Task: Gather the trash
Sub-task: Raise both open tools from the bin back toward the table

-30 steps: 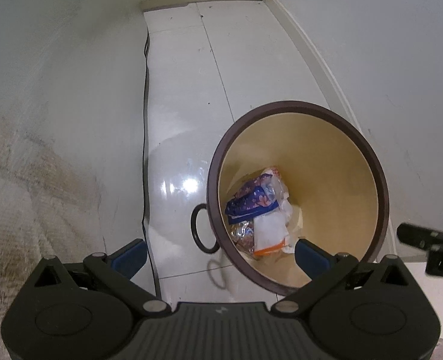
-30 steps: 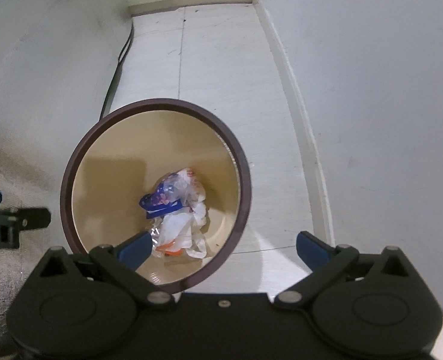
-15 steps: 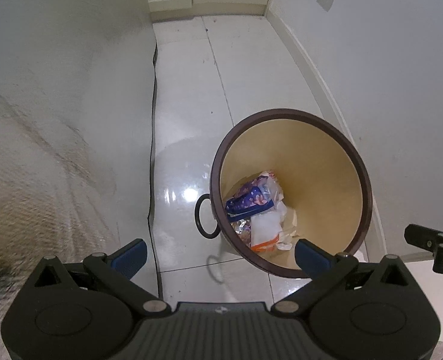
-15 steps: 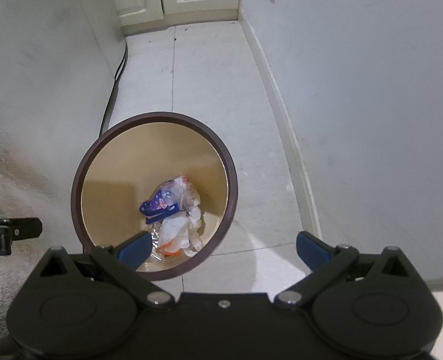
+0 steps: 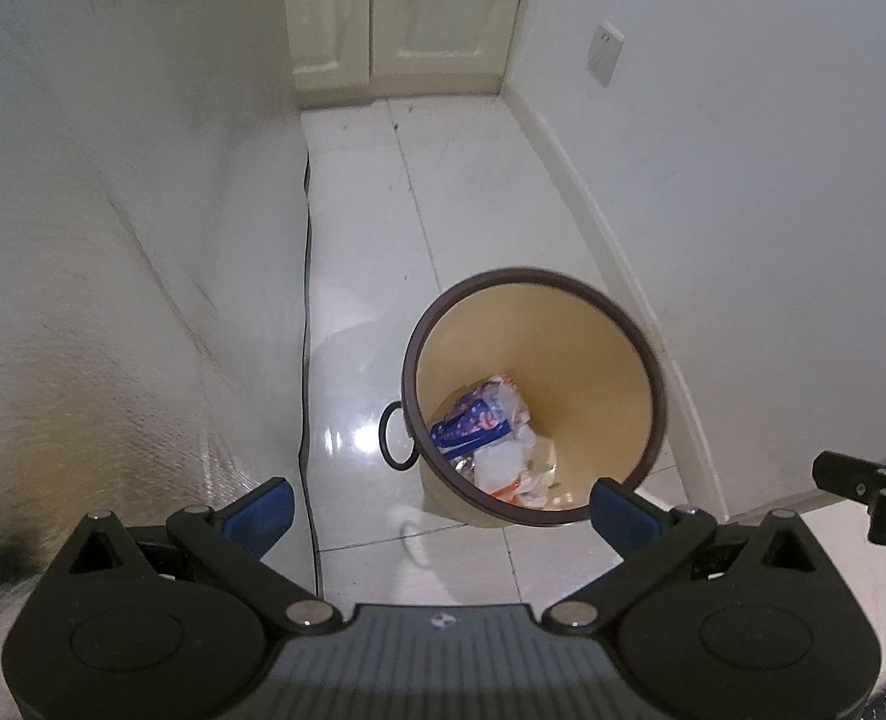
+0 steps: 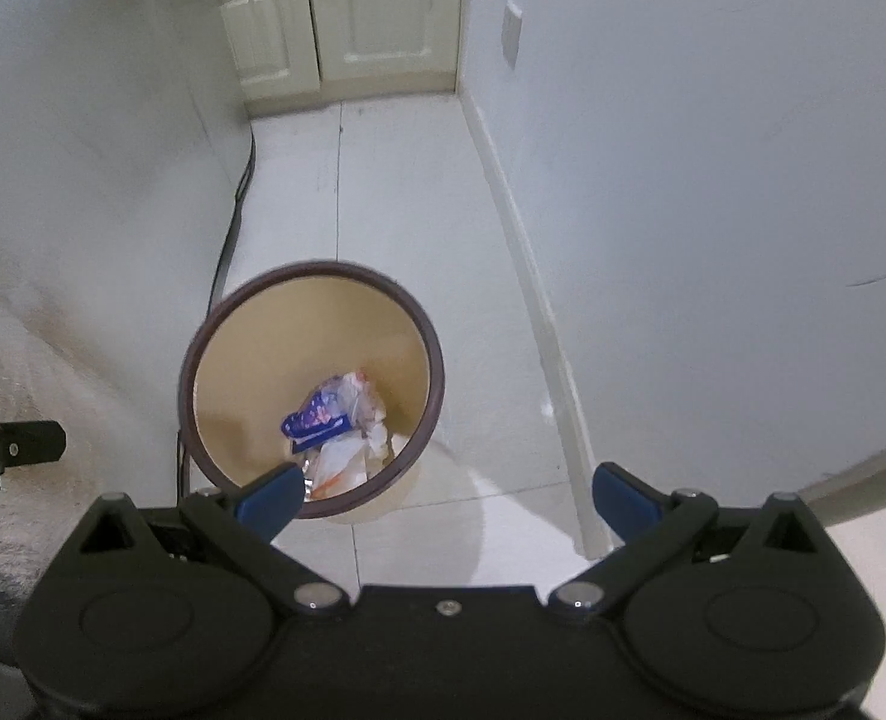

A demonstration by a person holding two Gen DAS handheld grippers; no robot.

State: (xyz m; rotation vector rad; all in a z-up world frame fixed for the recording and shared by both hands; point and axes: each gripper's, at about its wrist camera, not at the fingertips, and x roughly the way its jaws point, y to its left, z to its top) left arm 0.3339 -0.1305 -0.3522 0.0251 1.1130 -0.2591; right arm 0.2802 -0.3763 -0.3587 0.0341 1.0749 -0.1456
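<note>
A tan trash bin with a dark brown rim [image 5: 646, 372] stands on the white tile floor; it also shows in the right wrist view [image 6: 185, 384]. Crumpled trash lies at its bottom: a blue and pink wrapper [image 5: 472, 423] [image 6: 317, 417] and white and orange papers [image 5: 502, 474] [image 6: 338, 465]. My left gripper [image 5: 443, 510] is open and empty, high above the bin. My right gripper [image 6: 443, 495] is open and empty, also above the bin and to its right. Each gripper's edge shows in the other's view.
A narrow corridor runs ahead between a white wall [image 5: 772, 210] on the right and a pale, shiny surface [image 5: 113, 300] on the left. A black cable [image 5: 306, 360] runs along the floor. Cream cabinet doors [image 5: 407, 12] close the far end. A wall socket [image 5: 606, 54] sits on the right wall.
Both grippers have risen and drawn back from the bin, which looks smaller and lower now. More of the corridor and cabinets shows. Both jaws stay open.
</note>
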